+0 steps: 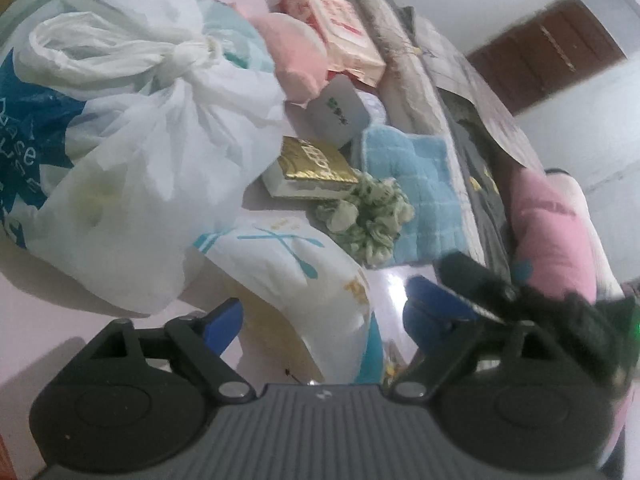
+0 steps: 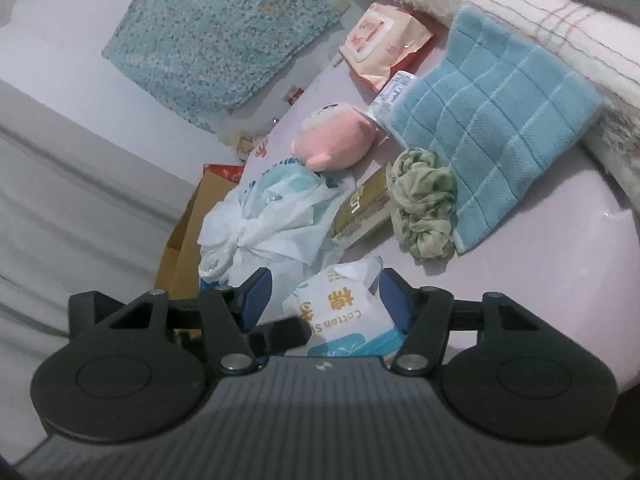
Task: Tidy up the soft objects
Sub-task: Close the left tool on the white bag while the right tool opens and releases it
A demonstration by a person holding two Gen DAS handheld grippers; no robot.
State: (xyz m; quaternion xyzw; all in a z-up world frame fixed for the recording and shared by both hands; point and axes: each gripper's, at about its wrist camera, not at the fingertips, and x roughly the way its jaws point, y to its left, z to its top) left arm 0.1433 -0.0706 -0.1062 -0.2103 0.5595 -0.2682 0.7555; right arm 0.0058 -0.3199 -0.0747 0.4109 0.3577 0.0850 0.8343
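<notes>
While the knotted white plastic bag bulges at the far left of the left wrist view, thin and crinkled with blue print on its side, the white soft pack lies just in front of it on the glossy pale pink tabletop. This pack is puffy film with teal cross marks and gold lettering. Its long axis runs from the upper left down toward the camera. It sits between the blue fingers of the left gripper, whose jaws stand wide, and neither pad presses on it.

Right of the bag lie a gold-covered box, a ruffled green scrunchie and a blue waffle-weave towel, folded flat, with the scrunchie partly on it. Behind them sit a pink plush toy and a red and white wipes packet. At the far right a sleeve in pink shows.

In the right wrist view, a brown cardboard box stands at the left beside the table edge. The same soft pack, lettered "Cotton", lies between the fingers of the right gripper. Its jaws are about half spread. The right pad is at the pack's edge, but I cannot tell whether it presses.
</notes>
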